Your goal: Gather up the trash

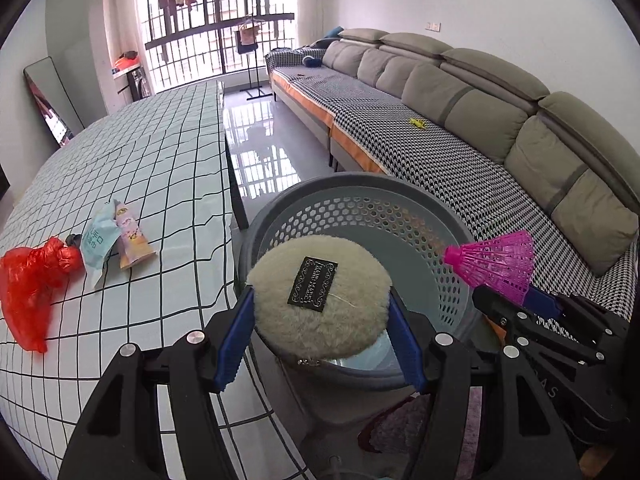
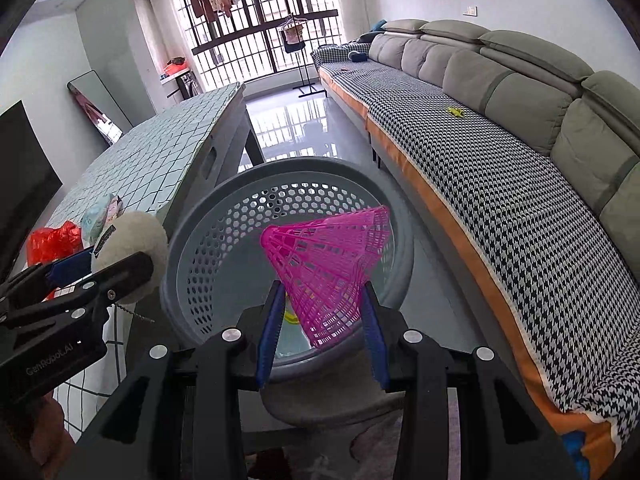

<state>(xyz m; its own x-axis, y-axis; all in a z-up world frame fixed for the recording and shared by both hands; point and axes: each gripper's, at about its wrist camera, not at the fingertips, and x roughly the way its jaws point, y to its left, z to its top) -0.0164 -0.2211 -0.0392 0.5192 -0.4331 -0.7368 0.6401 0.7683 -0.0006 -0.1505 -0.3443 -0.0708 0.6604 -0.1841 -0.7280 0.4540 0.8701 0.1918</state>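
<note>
My left gripper [image 1: 322, 308] is shut on a round fluffy beige puff [image 1: 320, 296] with a black label, held over the near rim of a grey perforated basket [image 1: 360, 216]. My right gripper [image 2: 324, 300] is shut on a pink plastic shuttlecock [image 2: 332, 260], its skirt between the blue pads, above the same basket [image 2: 288, 208]. In the left wrist view the shuttlecock [image 1: 496, 264] and the right gripper [image 1: 516, 300] show at the right. On the checked table lie a red plastic bag [image 1: 32, 280] and two snack wrappers [image 1: 116, 240].
The checked table [image 1: 140, 168] stands left of the basket. A long grey sofa [image 1: 480, 120] with a houndstooth cover runs along the right, a small yellow object [image 1: 417, 123] on it. Glossy floor [image 1: 264, 148] lies between them. A mirror leans at the far left wall.
</note>
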